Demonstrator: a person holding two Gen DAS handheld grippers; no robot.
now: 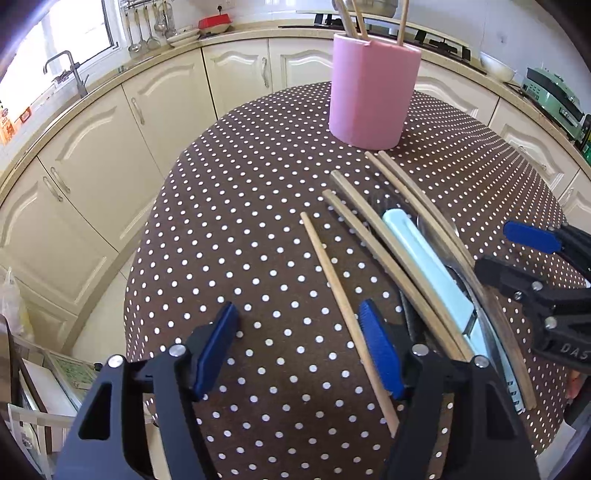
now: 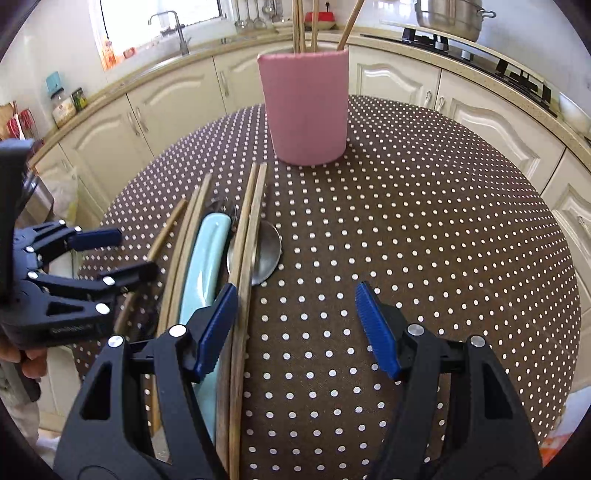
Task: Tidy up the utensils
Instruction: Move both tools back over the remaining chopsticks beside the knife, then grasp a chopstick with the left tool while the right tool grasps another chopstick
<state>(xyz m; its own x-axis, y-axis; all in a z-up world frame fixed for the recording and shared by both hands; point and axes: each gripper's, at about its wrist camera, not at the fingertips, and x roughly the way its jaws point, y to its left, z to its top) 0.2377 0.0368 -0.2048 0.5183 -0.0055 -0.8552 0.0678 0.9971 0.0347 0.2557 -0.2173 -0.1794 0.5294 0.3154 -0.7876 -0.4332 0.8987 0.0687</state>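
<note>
A pink holder (image 1: 373,92) (image 2: 306,110) with wooden chopsticks standing in it sits at the far side of the dotted table (image 1: 240,221). Loose chopsticks, a pale blue handled utensil (image 1: 424,266) (image 2: 203,258) and a metal spoon (image 2: 264,254) lie in a pile. My left gripper (image 1: 299,332) (image 2: 125,254) is open low over the cloth. A single chopstick (image 1: 343,302) lies between its jaws, close to the right pad. My right gripper (image 2: 295,325) (image 1: 517,254) is open too, and a pair of chopsticks (image 2: 243,295) runs beside its left pad.
Cream cabinets (image 1: 110,166) and a counter curve around the table. A sink tap (image 1: 70,70) is at the left, a stove with a steel pot (image 2: 450,18) at the back, and a green appliance (image 1: 554,96) at the right. The cloth right of the pile (image 2: 424,240) is bare.
</note>
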